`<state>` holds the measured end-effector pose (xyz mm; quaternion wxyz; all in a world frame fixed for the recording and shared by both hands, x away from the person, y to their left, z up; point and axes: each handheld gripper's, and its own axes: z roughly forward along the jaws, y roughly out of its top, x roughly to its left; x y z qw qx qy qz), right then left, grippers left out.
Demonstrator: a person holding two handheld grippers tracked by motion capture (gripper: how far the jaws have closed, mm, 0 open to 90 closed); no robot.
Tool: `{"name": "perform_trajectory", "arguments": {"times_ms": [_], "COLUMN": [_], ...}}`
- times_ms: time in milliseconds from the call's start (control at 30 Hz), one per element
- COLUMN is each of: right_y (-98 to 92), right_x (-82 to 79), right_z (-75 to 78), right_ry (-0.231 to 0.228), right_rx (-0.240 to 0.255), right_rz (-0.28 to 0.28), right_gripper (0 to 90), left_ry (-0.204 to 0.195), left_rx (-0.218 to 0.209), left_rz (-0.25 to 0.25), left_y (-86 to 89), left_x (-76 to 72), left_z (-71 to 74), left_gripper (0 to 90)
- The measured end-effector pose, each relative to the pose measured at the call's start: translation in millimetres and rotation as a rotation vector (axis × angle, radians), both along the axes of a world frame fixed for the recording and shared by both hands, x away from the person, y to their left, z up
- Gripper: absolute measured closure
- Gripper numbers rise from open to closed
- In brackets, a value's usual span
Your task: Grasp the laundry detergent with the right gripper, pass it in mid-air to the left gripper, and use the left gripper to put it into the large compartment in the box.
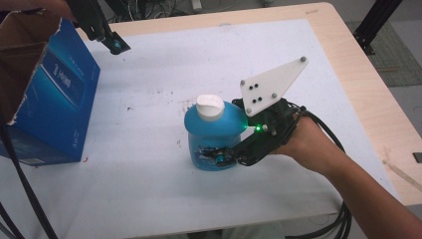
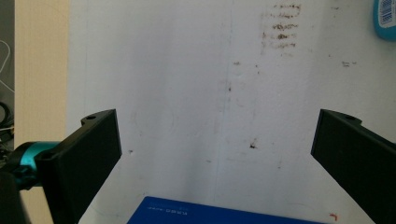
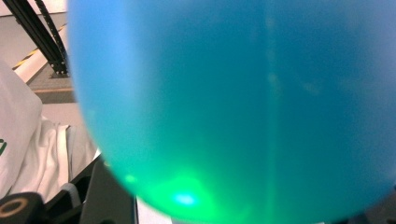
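Right claw (image 1: 215, 157) clamps blue bottle (image 1: 214, 134); box (image 1: 45, 99) apart.

A stained white table (image 1: 164, 194) carries a blue bottle (image 1: 215, 137) and a blue box (image 1: 50, 104).

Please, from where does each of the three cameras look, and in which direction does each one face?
High view: above the person's side, facing forward and down on the table; right gripper shut on the blue bottle, forearm below; left gripper by the blue box.
Left gripper view: facing down at the table between its open jaws; box edge below.
Right gripper view: pressed close to the bottle, jaw at bottom.
Shared: the bottle appears in all three views, a corner of it in the left gripper view.
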<state>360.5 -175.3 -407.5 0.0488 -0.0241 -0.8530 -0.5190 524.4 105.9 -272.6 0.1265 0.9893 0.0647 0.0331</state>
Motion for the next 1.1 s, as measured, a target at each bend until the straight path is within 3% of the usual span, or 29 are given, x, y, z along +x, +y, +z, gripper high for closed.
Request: {"name": "perform_trajectory", "arguments": {"times_ms": [167, 433, 633, 867, 1100], "right_y": [1.0, 1.2, -8.3, -11.3, -10.8], "right_x": [-2.6, -1.9, 7.4, 21.9, 43.6], "right_z": [1.5, 7.1, 26.1, 50.7, 72.0], "right_ry": [-0.028, -0.035, -0.028, -0.058, -0.076], "right_rx": [-0.010, -0.031, 0.006, -0.004, -0.037], "right_rz": [-0.008, -0.038, -0.068, -0.054, -0.032], "right_gripper": [44.8, 45.0, 44.9, 44.8, 44.7], "left_ry": [0.005, -0.003, -0.013, -0.010, -0.002], "left_rx": [-0.004, -0.008, -0.025, -0.035, -0.015], "left_rz": [0.001, -0.009, -0.012, -0.009, -0.020], "left_y": [0.2, -0.3, -2.8, -7.5, -11.4], "left_x": [-2.7, -11.8, -18.9, -28.0, -40.1], "left_z": [0.2, 6.1, 15.7, 24.9, 31.7], "left_gripper": [1.6, 1.7, 1.6, 1.6, 1.6]}}
